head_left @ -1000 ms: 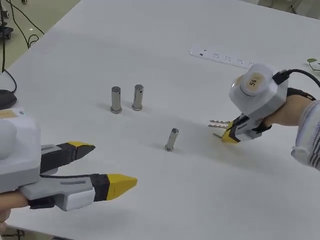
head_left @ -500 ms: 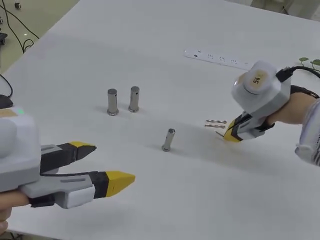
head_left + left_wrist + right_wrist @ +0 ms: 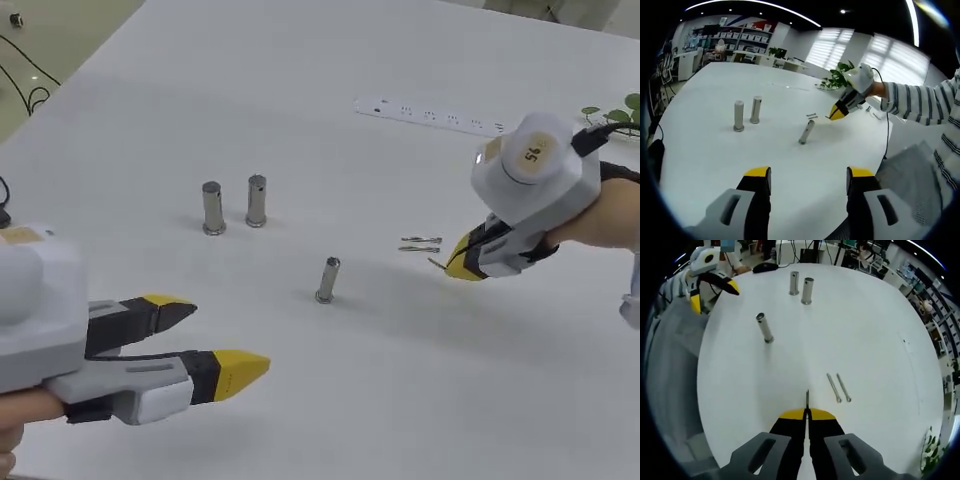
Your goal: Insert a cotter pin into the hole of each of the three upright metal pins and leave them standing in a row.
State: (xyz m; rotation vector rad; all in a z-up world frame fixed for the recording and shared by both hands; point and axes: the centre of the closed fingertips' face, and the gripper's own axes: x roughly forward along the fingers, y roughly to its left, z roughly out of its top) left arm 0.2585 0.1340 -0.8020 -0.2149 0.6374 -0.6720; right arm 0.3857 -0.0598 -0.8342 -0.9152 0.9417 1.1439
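Count: three metal pins (image 3: 327,279) stand upright on the tabletop (image 3: 400,400), long axes vertical. Two stand side by side; one stands alone, nearer me. Cotter pins, three: two loose cotter pins (image 3: 421,243) lie flat and parallel just beside my right tongs (image 3: 452,268). These tongs are clamped on the third cotter pin (image 3: 807,399), which points straight forward from the tips. My left tongs (image 3: 228,337) are apart and empty.
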